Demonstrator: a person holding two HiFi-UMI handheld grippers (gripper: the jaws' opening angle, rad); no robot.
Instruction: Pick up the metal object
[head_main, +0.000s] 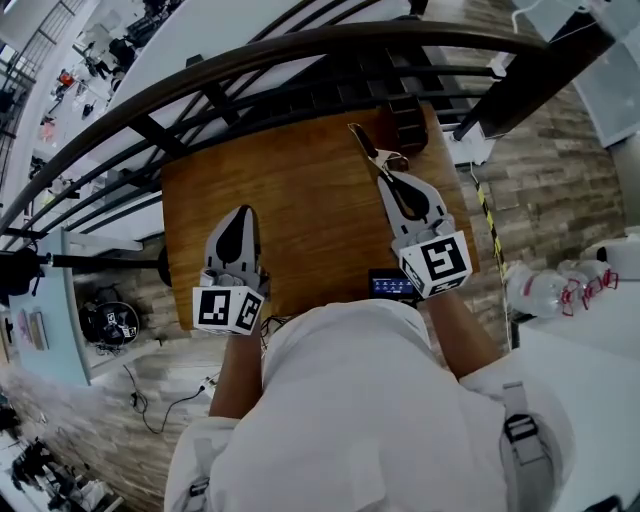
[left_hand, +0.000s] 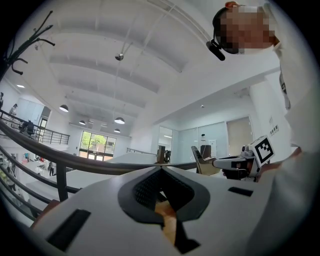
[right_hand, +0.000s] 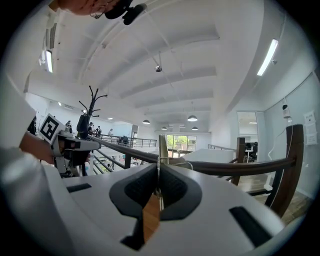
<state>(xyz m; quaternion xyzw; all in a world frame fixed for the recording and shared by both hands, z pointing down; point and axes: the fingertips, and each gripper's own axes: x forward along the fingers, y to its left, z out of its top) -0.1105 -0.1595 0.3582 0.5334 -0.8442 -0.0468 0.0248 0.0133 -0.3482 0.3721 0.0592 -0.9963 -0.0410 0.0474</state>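
– Claws: why does just the right claw (head_main: 386, 173) work?
– It pinches the metal object (head_main: 366, 146) tight and seems to lift it off the bench (head_main: 300, 205). The left claw (head_main: 240, 213) is closed on nothing and waits aside.

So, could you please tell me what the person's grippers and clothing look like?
The left gripper and right gripper are pale grey with black ribbed pads; each carries a white cube of black square markers. The person wears a white short-sleeved shirt.
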